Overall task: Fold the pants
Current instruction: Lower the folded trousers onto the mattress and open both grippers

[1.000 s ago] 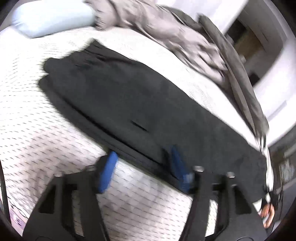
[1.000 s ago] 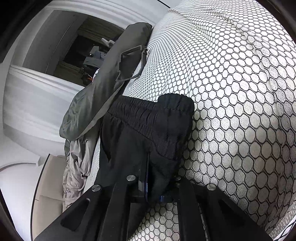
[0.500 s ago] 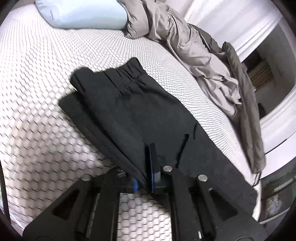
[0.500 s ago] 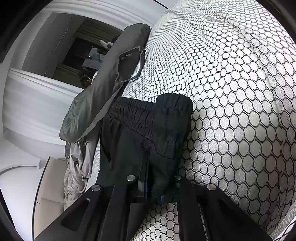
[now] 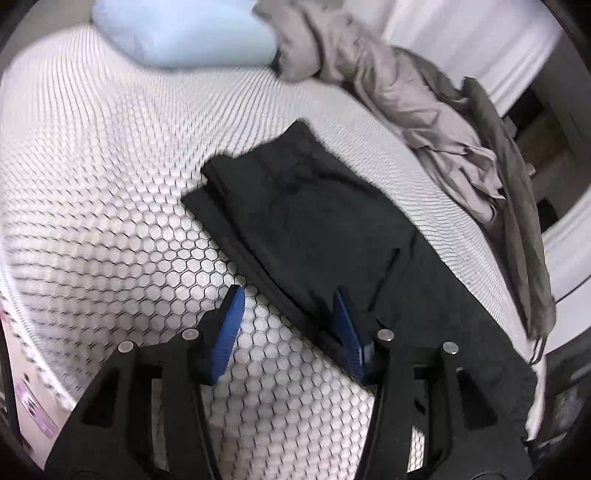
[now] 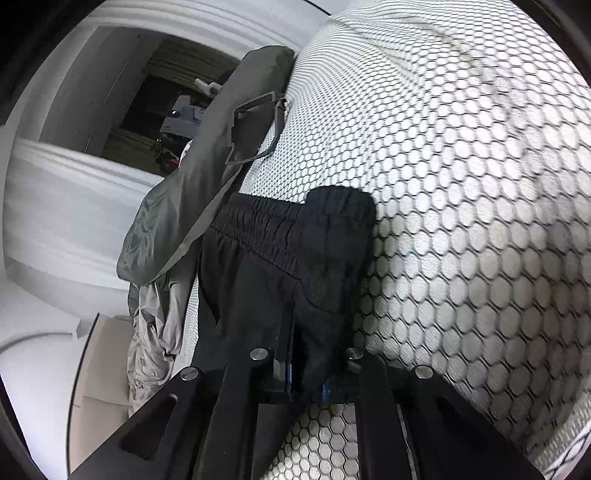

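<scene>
Left gripper point(image 5: 288, 317) stands spread wide, its blue pads straddling the near long edge of the black pants point(image 5: 314, 221) without holding cloth; one pad is over the bedcover, the other over the fabric. Right gripper point(image 6: 306, 376) is pressed together on a bunch of the pants point(image 6: 280, 280) just below the elastic waistband point(image 6: 266, 232), cloth gathered between its pads.

The pants lie lengthwise on the honeycomb-patterned bedcover point(image 5: 110, 184), already doubled leg over leg, with the waistband at the far end in the left wrist view and the legs running toward the bed's edge.

Judgement: the step in hand appears to be securing a second hold before folding the length across. To do it well, the left gripper should take both layers together at the long edge, square to it, so the layers do not slide apart. Both holds should rise evenly and keep the cloth taut between them.

A grey crumpled garment point(image 5: 424, 96) and a darker olive one point(image 5: 517, 192) lie just beside the far side of the pants; the fold should keep away from them. A pale blue pillow point(image 5: 184, 33) sits well apart at the head of the bed.
</scene>
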